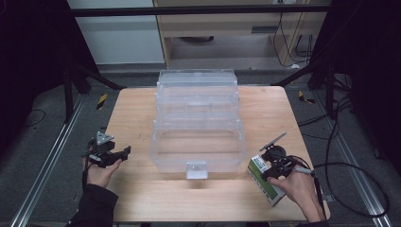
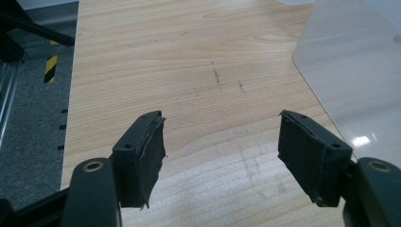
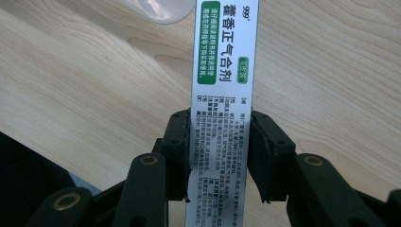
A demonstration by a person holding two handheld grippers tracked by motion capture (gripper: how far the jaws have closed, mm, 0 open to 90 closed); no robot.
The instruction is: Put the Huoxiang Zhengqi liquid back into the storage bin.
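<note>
High view: medicine box (image 1: 265, 181) lies near the tabletop's (image 1: 137, 109) right front corner beside the clear bin (image 1: 197, 132), right gripper (image 1: 270, 166) over it; left gripper view: jaws wide, empty, waiting; right gripper view: pads (image 3: 178, 142) squeeze the box's narrow sides, presumably for lifting.

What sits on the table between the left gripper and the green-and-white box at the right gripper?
In the high view, the clear plastic organizer stands between the left gripper and the green-and-white box at the right gripper; otherwise bare table.
</note>
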